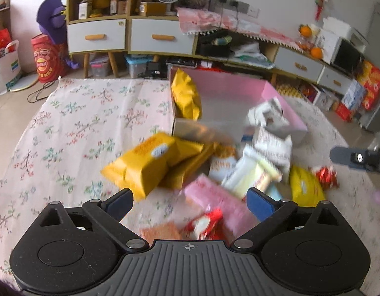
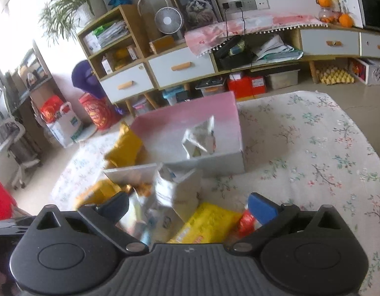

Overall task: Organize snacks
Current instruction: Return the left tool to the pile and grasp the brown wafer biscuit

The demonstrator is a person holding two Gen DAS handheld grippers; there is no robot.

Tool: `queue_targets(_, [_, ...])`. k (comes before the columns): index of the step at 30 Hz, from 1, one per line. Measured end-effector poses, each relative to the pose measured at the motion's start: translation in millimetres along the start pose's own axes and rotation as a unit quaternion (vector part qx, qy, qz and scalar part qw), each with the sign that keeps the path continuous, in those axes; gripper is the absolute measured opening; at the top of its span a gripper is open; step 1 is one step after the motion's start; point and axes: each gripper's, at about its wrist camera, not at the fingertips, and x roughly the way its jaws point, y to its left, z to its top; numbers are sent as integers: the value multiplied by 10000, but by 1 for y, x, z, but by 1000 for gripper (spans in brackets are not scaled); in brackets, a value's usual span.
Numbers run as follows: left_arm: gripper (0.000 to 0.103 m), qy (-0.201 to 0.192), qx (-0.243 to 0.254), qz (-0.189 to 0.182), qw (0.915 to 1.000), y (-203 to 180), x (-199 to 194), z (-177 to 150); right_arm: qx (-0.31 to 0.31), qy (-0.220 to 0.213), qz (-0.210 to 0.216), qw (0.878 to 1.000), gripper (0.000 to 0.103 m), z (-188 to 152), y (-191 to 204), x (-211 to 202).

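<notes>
A heap of snack packs lies on the flowered cloth [image 1: 74,128]: yellow packs [image 1: 143,162], white packs [image 1: 263,153], a pink pack [image 1: 214,199] and a red one [image 1: 207,224]. Behind the heap stands a pink box [image 1: 229,86] with a yellow pack [image 1: 185,96] and a white pack [image 1: 268,113] in it. My left gripper [image 1: 190,204] hovers open over the near side of the heap, empty. My right gripper [image 2: 190,207] is also open and empty, above a white pack [image 2: 177,192] and a yellow pack [image 2: 207,224]. The pink box [image 2: 190,118] holds the white pack [image 2: 202,140].
A dark tool part [image 1: 357,159] pokes in at the right edge of the left wrist view. Low cabinets with drawers [image 2: 180,66] line the wall behind the box. Bare flowered cloth [image 2: 313,153] stretches to the right of the box. Red bags [image 1: 45,59] stand on the floor at left.
</notes>
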Motion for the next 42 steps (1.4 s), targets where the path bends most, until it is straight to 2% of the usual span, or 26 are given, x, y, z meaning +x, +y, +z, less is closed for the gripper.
queue_targets(4, [99, 71, 280, 31, 9996, -1, -1, -19, -244, -14, -208, 9995, 89, -14, 1, 2])
queue_targets(9, [99, 61, 648, -111, 9978, 4, -6, -35, -579, -24, -284, 9979, 89, -34, 5, 5])
queue_targets(16, [99, 111, 397, -123, 9991, 18, -11, -32, -1070, 107, -452, 9932, 89, -52, 21, 16])
queue_targets(19, [97, 50, 219, -21, 9997, 22, -14, -30, -1119, 138, -444, 9926, 89, -52, 24, 18])
queue_targets(22, [96, 159, 25, 112, 9998, 27, -10, -27, -1095, 139, -466, 9928, 89, -52, 24, 19])
queue_targets(29, [74, 548, -343, 52, 9979, 34, -1, -29, -958, 195, -564, 9936, 88, -49, 19, 25])
queue_targets(30, [66, 550, -370, 14, 9978, 34, -1, -29, -964, 212, -586, 9934, 88, -49, 19, 26])
queue_targets(31, [53, 571, -389, -1, 9976, 34, 0, -29, -964, 233, -604, 9932, 86, -49, 19, 28])
queue_targets(35, [37, 706, -388, -56, 9967, 33, 3, -31, -931, 348, -623, 9931, 75, -48, 18, 35])
queue_targets(37, [36, 708, -255, -5, 9972, 30, 3, -32, -891, 402, -625, 9932, 66, -48, 17, 37])
queue_targets(40, [35, 655, -124, 104, 9977, 30, 1, -31, -926, 545, -649, 9921, 44, -49, 14, 38])
queue_targets(42, [35, 630, -105, 168, 9978, 32, 1, -30, -912, 621, -758, 9910, 43, -49, 11, 37])
